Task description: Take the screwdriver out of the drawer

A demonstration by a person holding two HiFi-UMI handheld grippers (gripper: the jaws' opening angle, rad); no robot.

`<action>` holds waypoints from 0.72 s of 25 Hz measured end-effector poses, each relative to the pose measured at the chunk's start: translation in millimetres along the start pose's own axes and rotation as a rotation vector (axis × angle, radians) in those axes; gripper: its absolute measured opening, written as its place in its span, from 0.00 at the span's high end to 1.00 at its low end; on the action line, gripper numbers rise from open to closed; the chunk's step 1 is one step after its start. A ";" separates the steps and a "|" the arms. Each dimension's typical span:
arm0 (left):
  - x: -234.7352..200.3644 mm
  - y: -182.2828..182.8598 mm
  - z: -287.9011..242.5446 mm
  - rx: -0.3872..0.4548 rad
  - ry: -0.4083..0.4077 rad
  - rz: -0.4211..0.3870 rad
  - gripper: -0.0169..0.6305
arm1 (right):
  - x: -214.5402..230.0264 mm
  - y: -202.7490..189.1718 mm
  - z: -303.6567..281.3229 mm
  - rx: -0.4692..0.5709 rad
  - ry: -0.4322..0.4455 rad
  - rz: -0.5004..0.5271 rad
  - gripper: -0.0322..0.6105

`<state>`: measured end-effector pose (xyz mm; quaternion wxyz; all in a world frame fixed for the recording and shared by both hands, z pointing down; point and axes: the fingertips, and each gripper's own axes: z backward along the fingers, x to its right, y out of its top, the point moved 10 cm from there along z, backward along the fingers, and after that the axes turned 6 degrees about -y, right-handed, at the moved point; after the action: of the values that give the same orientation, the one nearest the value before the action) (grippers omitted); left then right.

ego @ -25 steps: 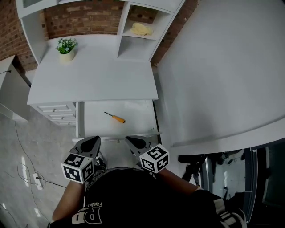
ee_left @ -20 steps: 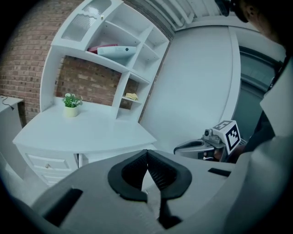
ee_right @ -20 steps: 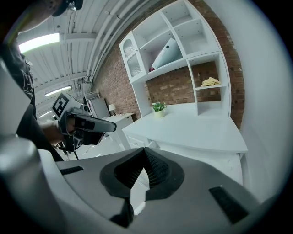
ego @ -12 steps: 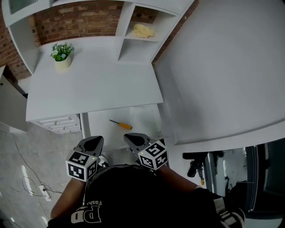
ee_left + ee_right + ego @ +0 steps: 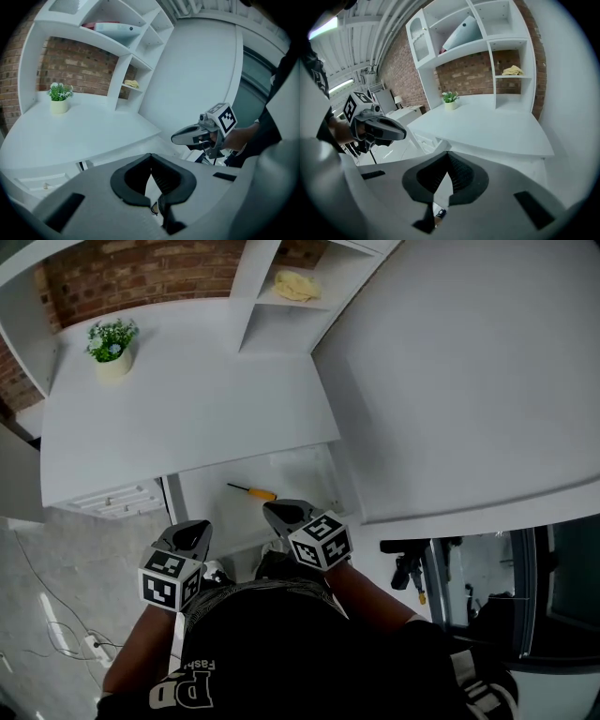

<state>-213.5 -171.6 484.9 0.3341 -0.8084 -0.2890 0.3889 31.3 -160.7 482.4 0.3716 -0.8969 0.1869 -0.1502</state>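
So the drawer (image 5: 208,514) under the white desk (image 5: 187,418) is standing open, and the screwdriver (image 5: 251,490) is lying flat on its floor, roughly mid-drawer. Its orange handle is on the right and the thin shaft points off to the left. Nothing is near it, so it looks like an easy target. The person is holding both tools low and close to the body, just at the drawer's front edge. The left gripper (image 5: 192,532) is off to the left side, and the right gripper (image 5: 281,514) is the nearer one, only a short reach from the handle. My guess is the right one does the picking. Both grippers have their jaws pressed together at the tips with nothing between them, so whichever goes in has to spread first. The little potted plant (image 5: 111,345) and the yellow cloth (image 5: 296,285) up on the shelf are well out of the way. The tricky bit is probably pinching such a skinny thing that's lying flat on the drawer bottom.
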 end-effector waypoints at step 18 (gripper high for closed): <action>-14.3 -24.7 -28.7 -0.029 0.078 0.119 0.95 | 57.2 -38.2 -93.4 -0.238 -0.017 0.244 0.95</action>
<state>-202.5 -176.0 523.6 0.3097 -0.8435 -0.2326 0.3721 52.4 -218.3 580.9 0.2798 -0.9065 0.3076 -0.0735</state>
